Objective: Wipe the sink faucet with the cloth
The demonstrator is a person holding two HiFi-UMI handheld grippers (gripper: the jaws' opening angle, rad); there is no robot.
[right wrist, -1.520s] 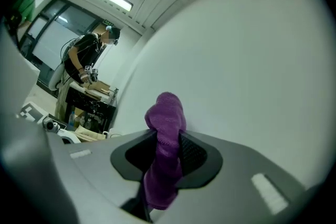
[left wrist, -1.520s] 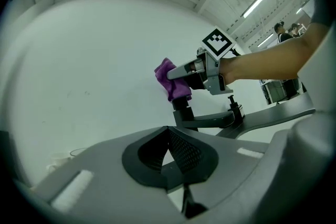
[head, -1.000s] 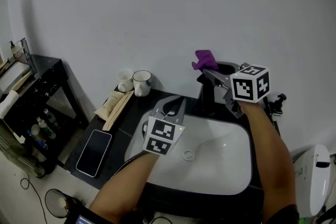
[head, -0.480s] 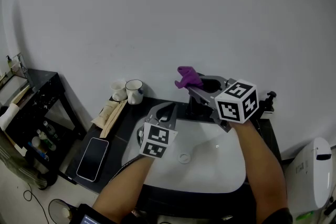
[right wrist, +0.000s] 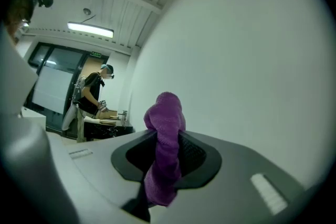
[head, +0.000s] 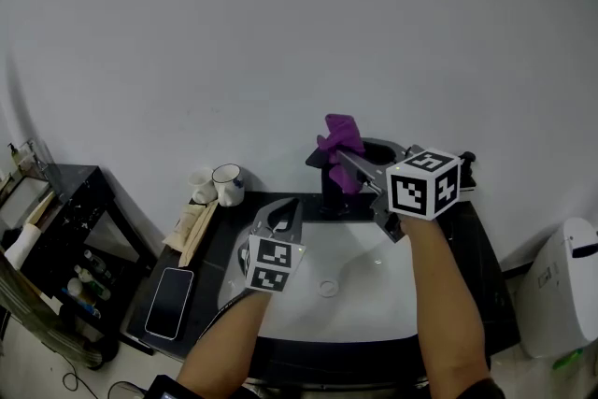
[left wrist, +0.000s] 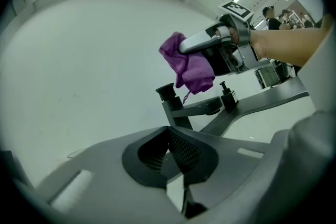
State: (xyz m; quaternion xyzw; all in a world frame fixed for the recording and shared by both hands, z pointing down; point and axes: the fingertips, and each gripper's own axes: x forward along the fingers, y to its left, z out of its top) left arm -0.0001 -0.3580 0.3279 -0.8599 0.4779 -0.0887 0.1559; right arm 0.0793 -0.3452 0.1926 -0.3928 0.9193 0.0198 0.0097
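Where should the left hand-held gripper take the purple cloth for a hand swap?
Likely the loose lower fold of the cloth, approached from below the right hand-held gripper. That fold hangs free above the faucet; the rest is pinched in the right jaws. The left hand-held gripper is shut, so open it first.

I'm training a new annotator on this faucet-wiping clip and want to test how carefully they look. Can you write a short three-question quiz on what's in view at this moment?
1. Fill in: the cloth pinched in the right tongs is ____ in colour.
2. True or false: the left tongs hold no cloth.
3. Relative to the sink, the phone lies: A) inside it; B) on the dark counter to its left; C) on its right rim.
Key: 1 purple; 2 true; 3 B.
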